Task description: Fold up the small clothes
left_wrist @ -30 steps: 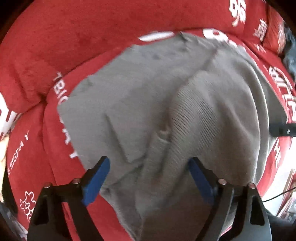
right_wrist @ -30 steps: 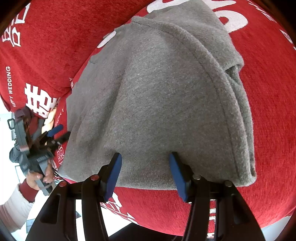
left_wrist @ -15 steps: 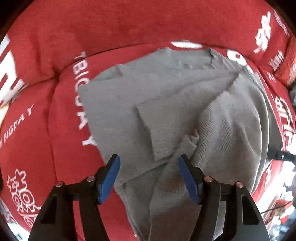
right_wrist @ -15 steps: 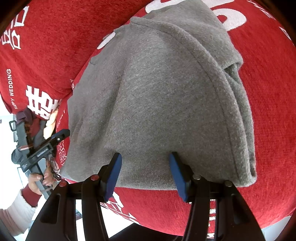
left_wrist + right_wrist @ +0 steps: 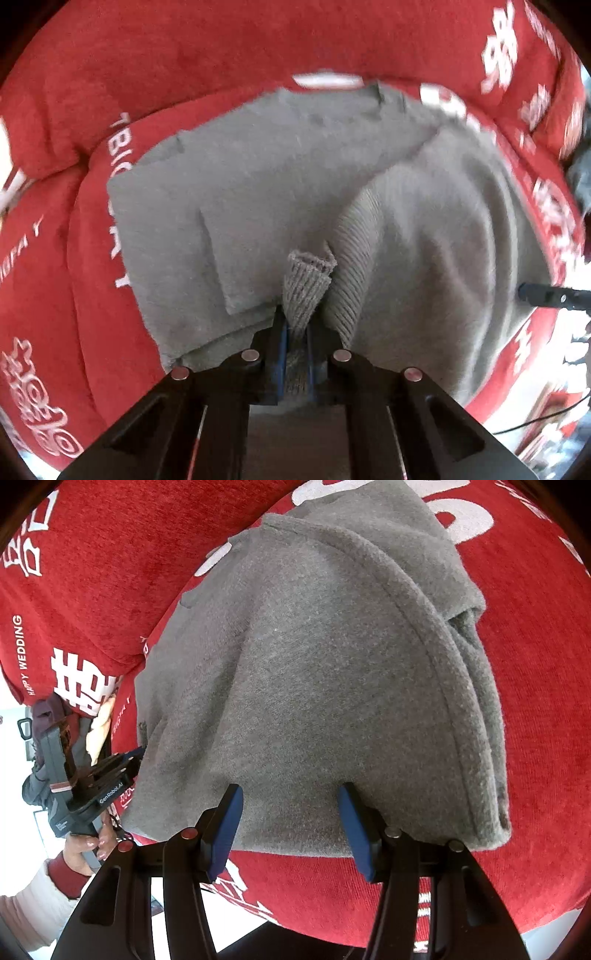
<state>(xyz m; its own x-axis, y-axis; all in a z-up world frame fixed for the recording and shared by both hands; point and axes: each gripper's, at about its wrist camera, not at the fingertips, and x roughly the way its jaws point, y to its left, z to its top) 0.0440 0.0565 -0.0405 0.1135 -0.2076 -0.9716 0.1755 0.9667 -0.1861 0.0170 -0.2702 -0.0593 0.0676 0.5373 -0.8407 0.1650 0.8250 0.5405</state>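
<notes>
A small grey knit sweater lies partly folded on a red cushion. In the left wrist view my left gripper is shut on the sweater's ribbed cuff, which stands up between the blue pads. In the right wrist view the sweater fills the middle. My right gripper is open, its blue pads at the sweater's near hem, with nothing between them. The left gripper shows at the sweater's left edge, held by a hand.
The red cushion with white lettering runs all around the sweater, with a raised back behind it. The right gripper's tip pokes in at the right of the left wrist view. The cushion's front edge drops off below.
My left gripper has moved in and closed on the ribbed cuff; half a second ago it was open over the sweater. The right gripper has not moved.
</notes>
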